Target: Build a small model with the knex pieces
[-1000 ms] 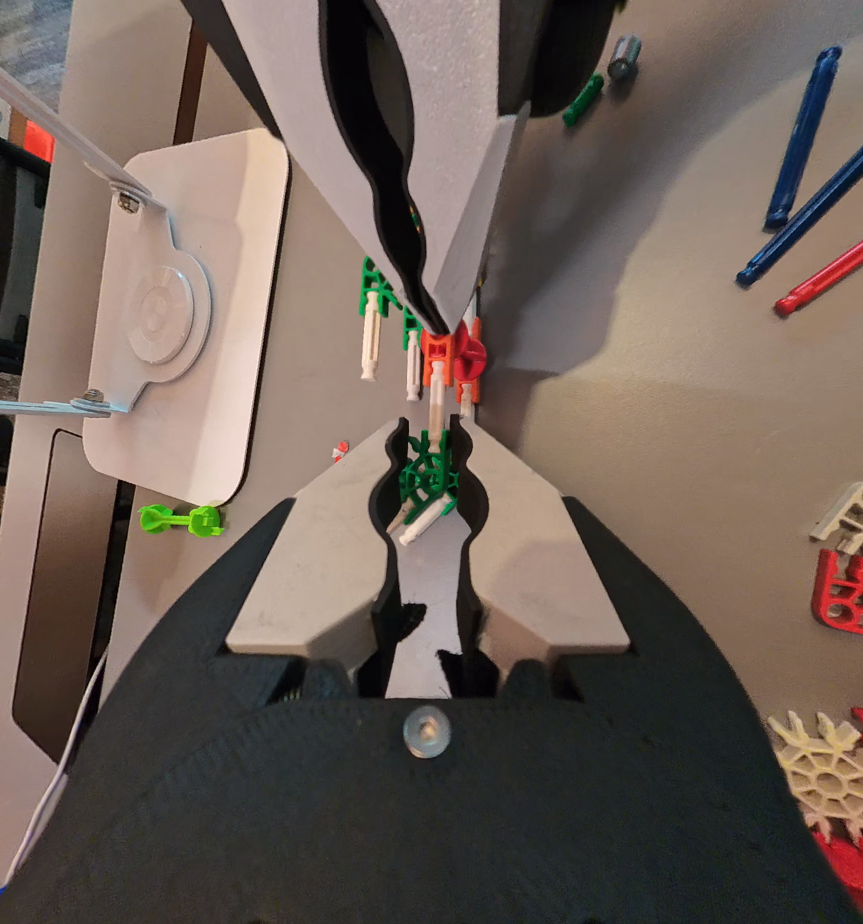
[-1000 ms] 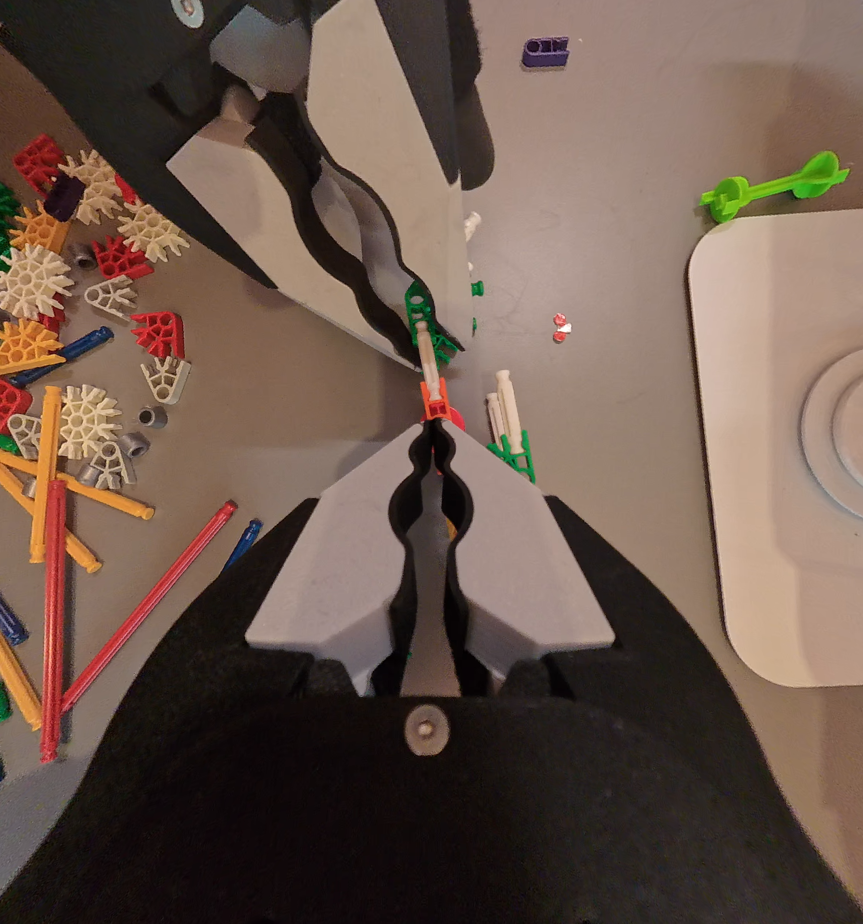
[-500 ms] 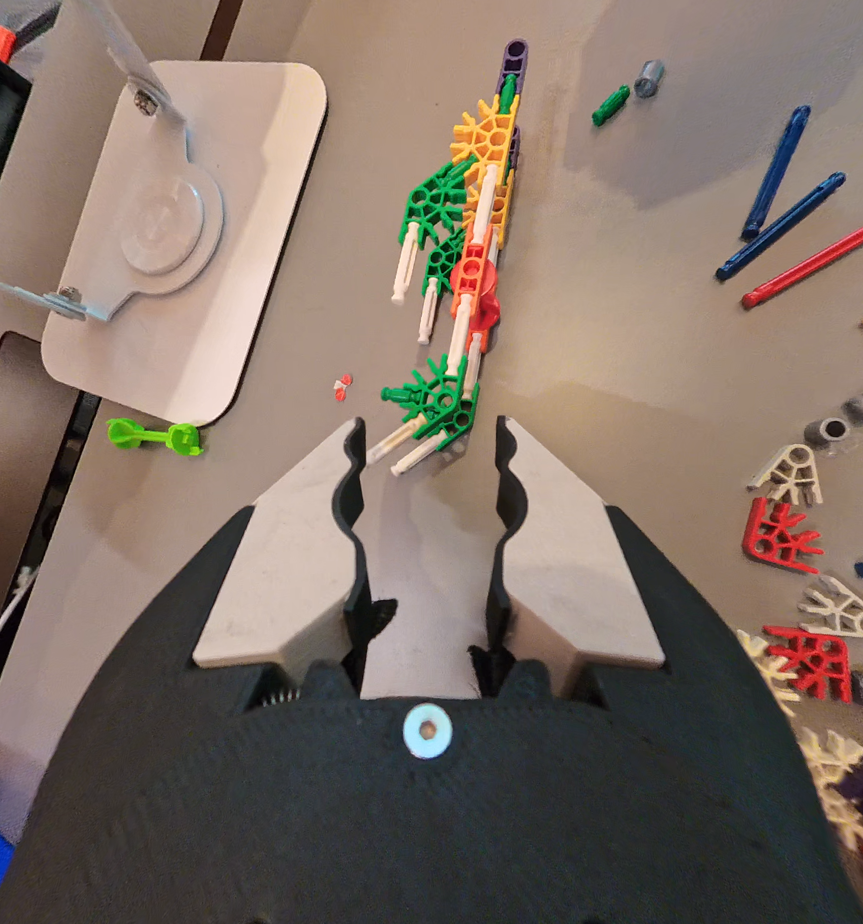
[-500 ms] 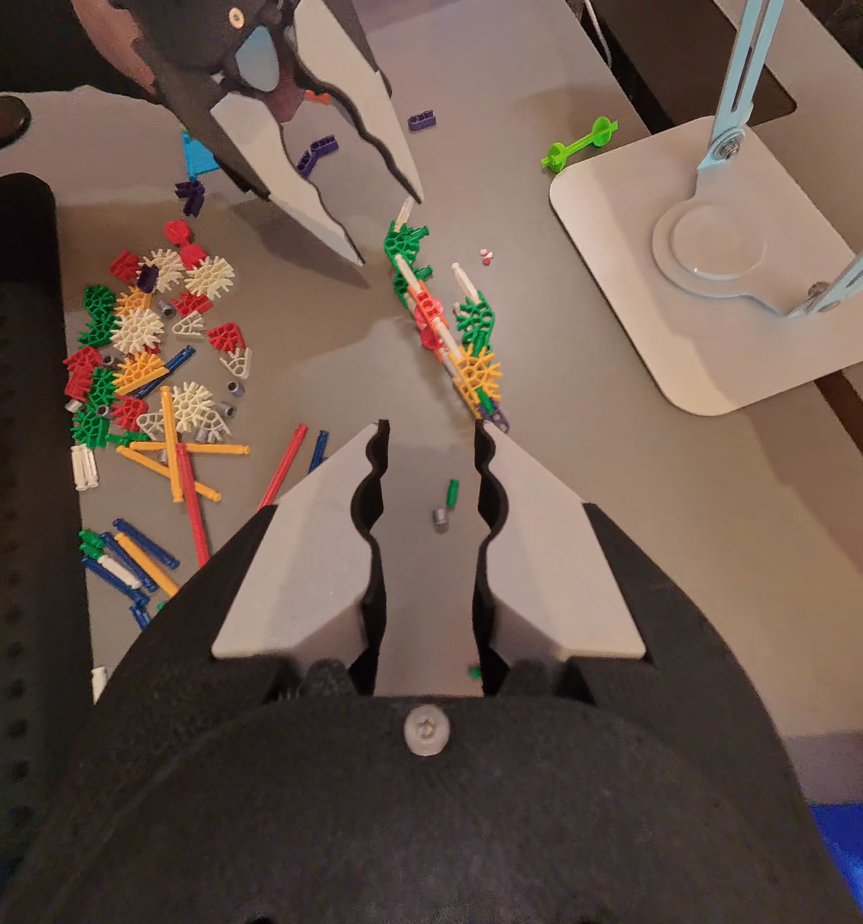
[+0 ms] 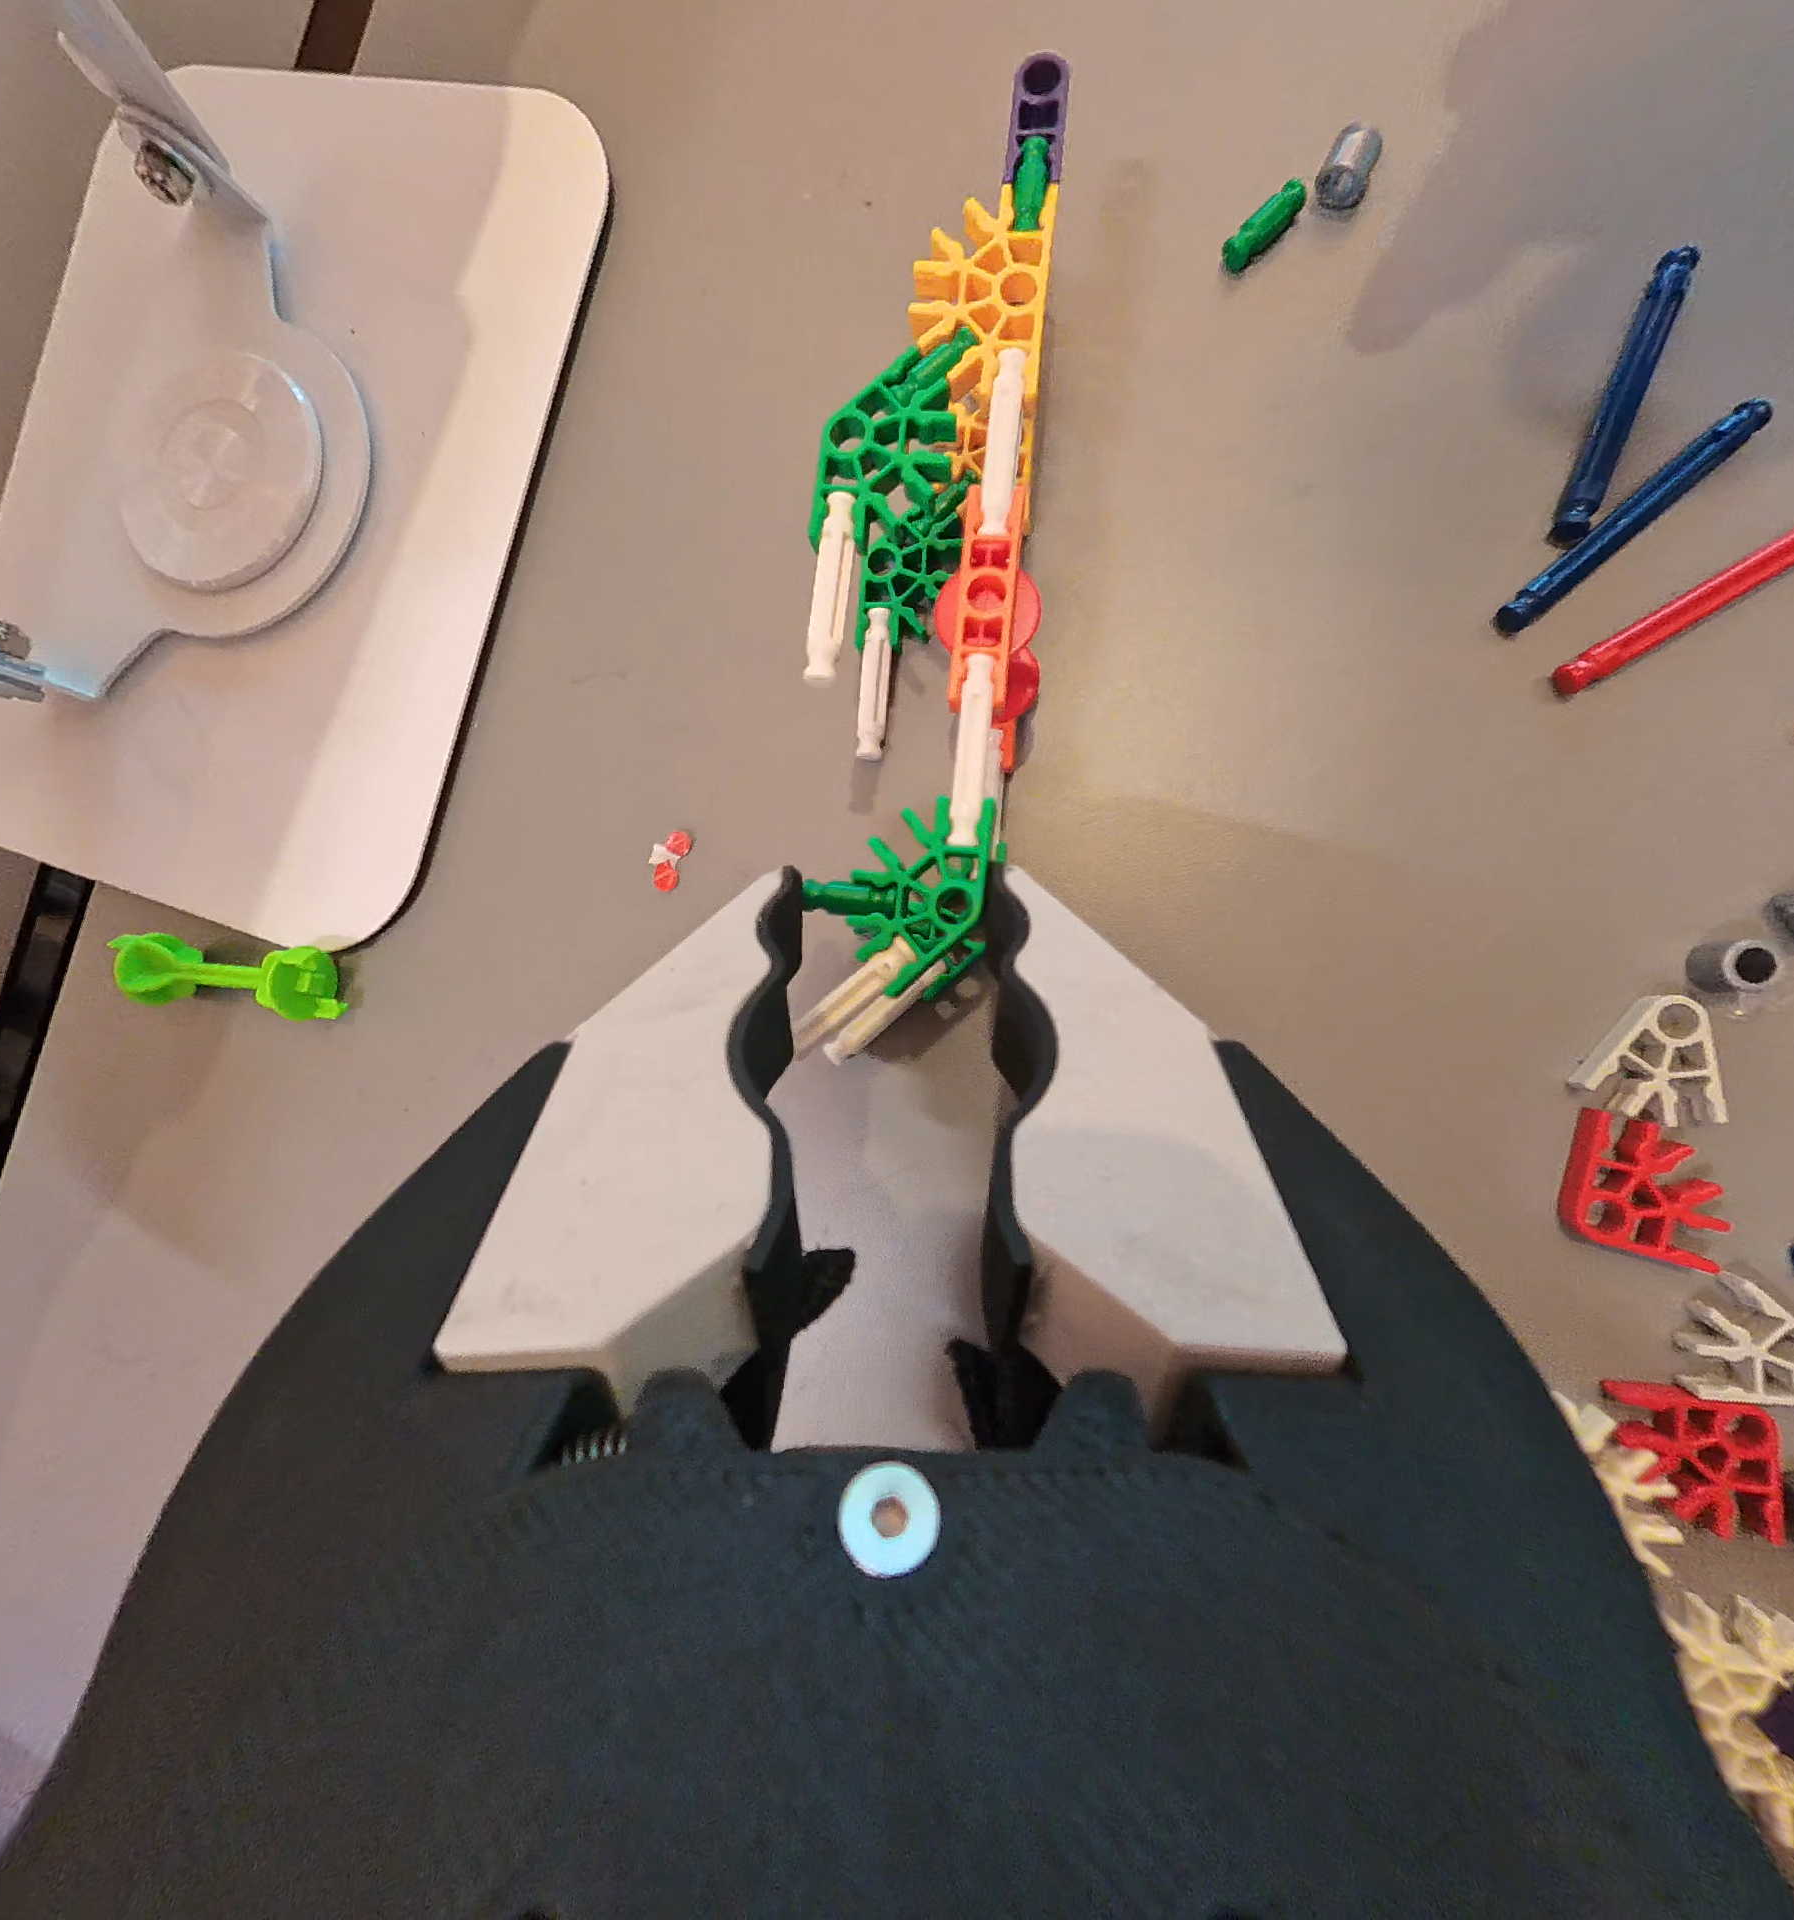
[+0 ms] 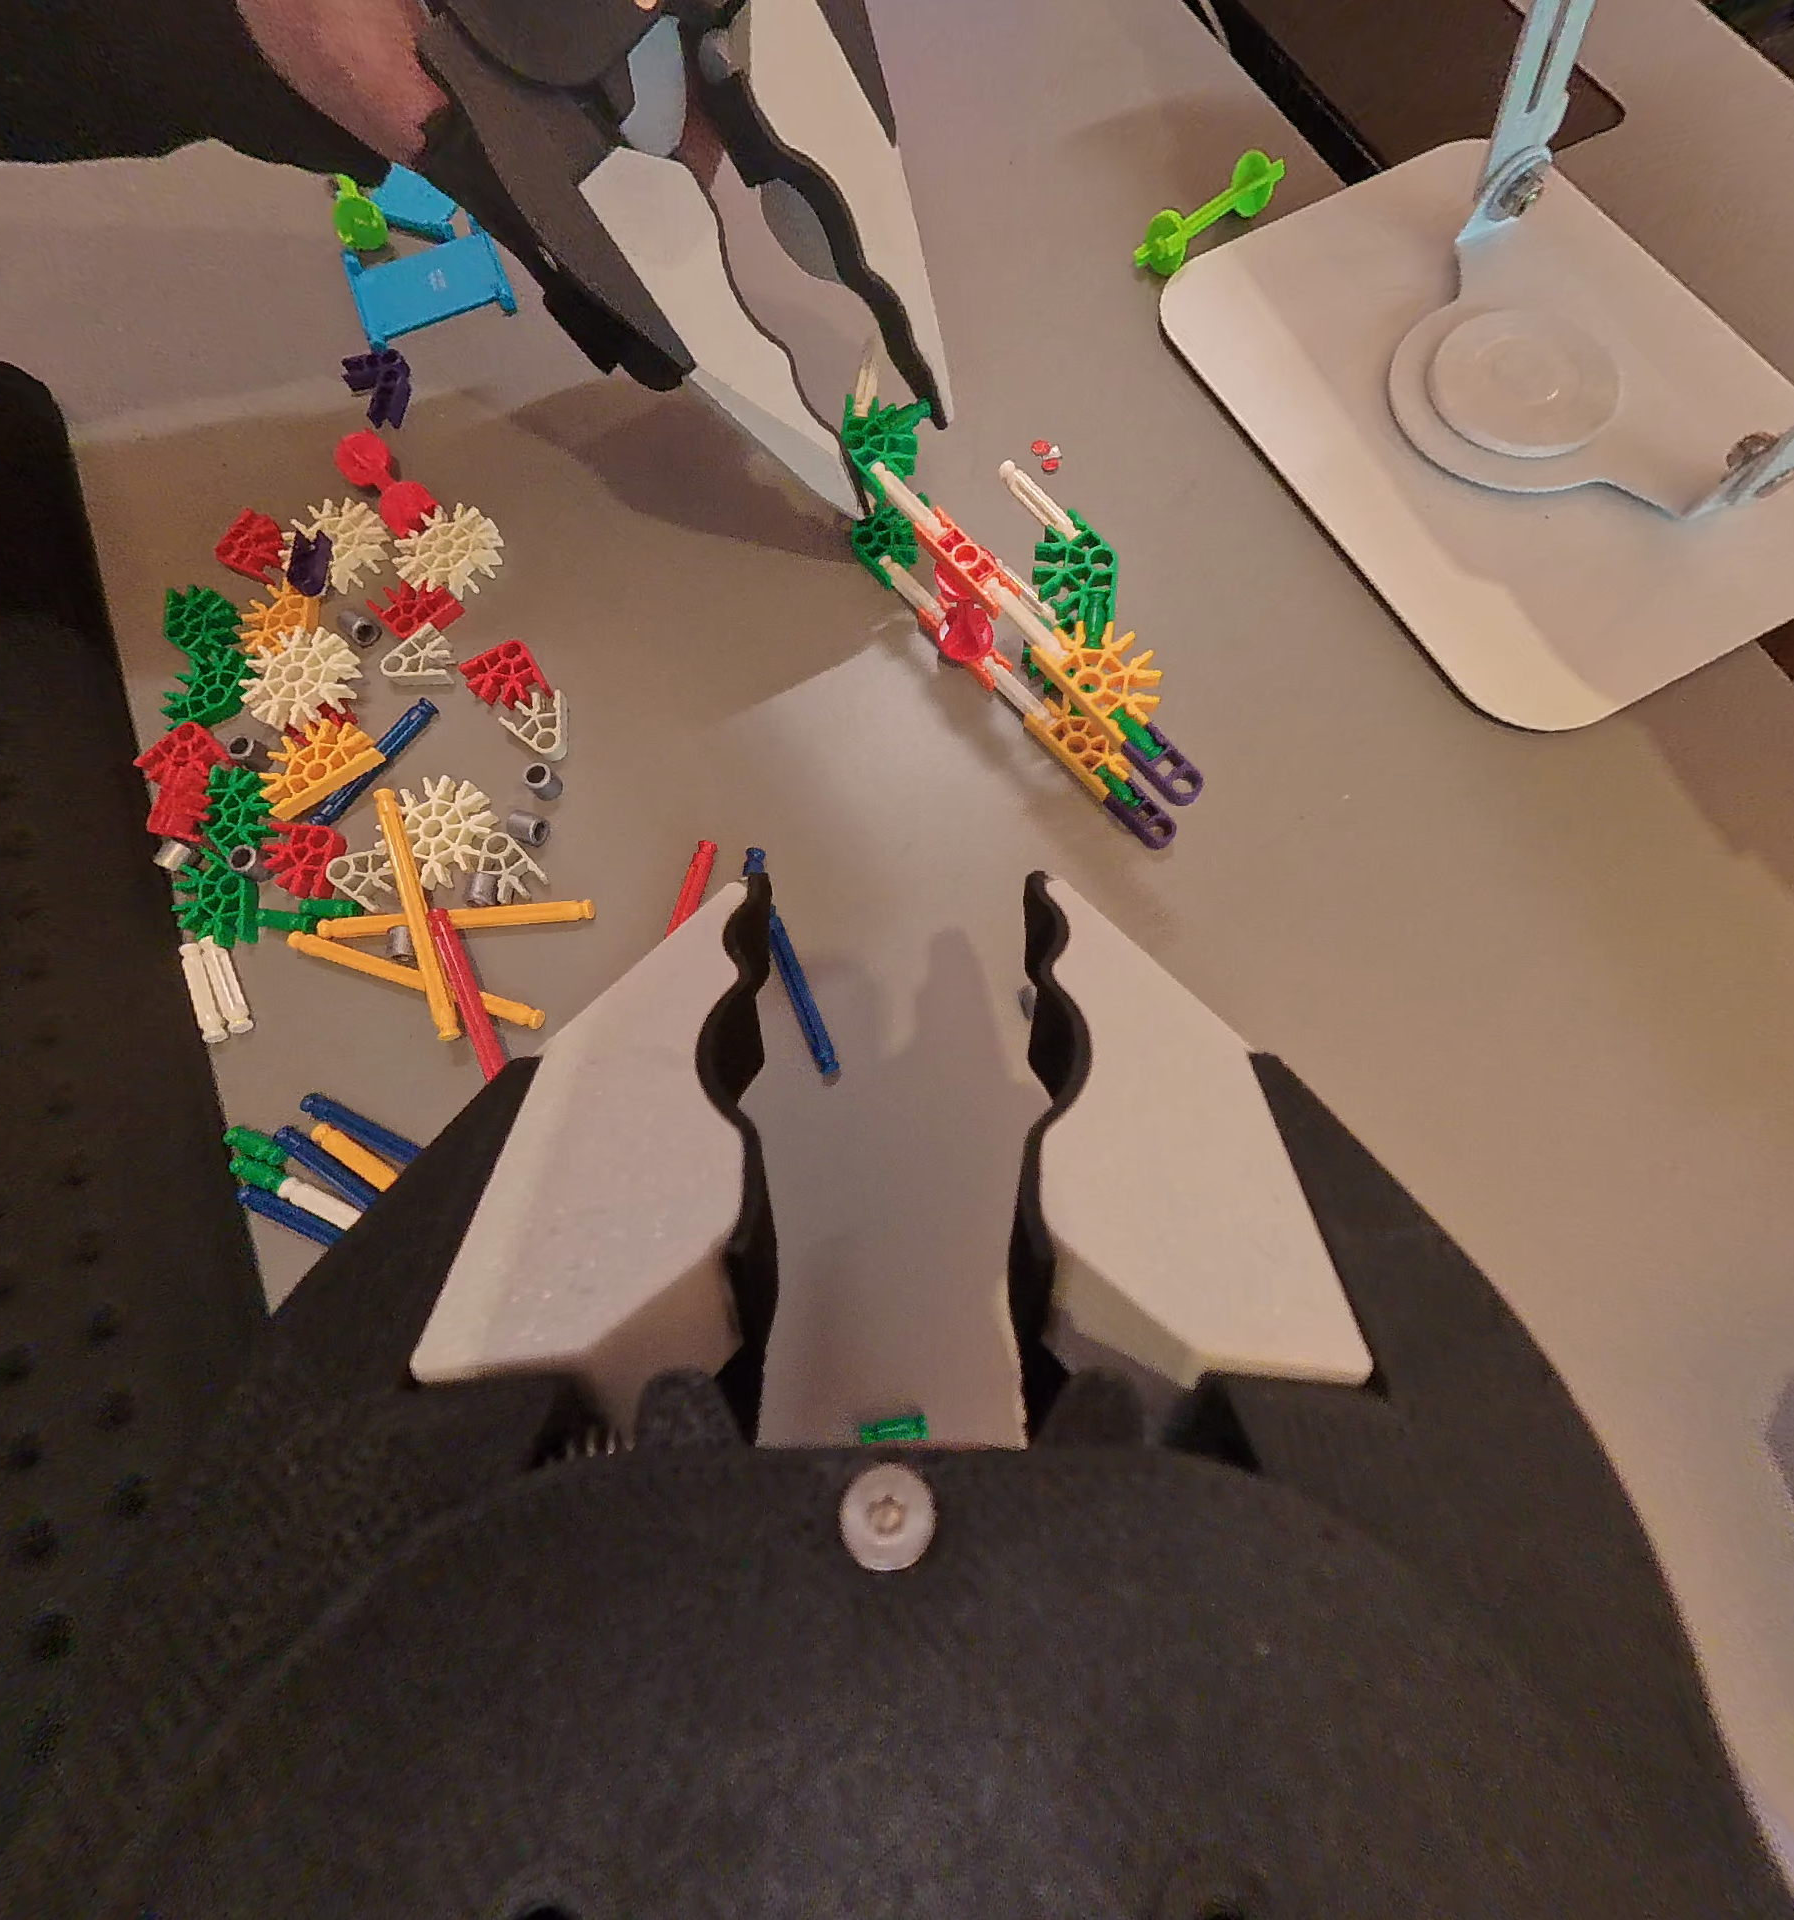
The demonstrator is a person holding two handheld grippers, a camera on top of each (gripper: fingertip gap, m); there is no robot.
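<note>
No brand, label or legible writing is visible on any part.

The assembled toy model (image 5: 986, 488) lies flat on the grey tabletop (image 5: 1288, 831), a long, narrow build of green, yellow, orange and purple connectors joined by white rods. In the left wrist view its long axis runs straight away from the camera: the purple connector end (image 5: 1038, 99) points away, and the green connector end (image 5: 924, 904) points toward the jaws.

The left gripper (image 5: 895, 883) has its jaws apart, set either side of that green connector end. The right fingertip (image 5: 1018, 904) stands against the connector's edge; whether the other jaw touches the stub on the opposite side cannot be told. Two white rods (image 5: 862, 1013) slant back between the jaws. The rest of the model lies beyond the fingertips, unheld.

The right gripper (image 6: 895, 888) has its jaws apart and holds nothing. It stands well apart from the model, whose purple end is the nearest part. A blue rod (image 6: 801, 992) lies on the tabletop between the jaws, beside the left finger; contact cannot be told.

A loose pile of connectors and rods (image 6: 353, 727) lies toward the tabletop's edge beside a black mat (image 6: 51, 1039). A white stand base (image 5: 249, 499) sits on the opposite side, with a lime-green piece (image 5: 223, 977) at its corner.
</note>
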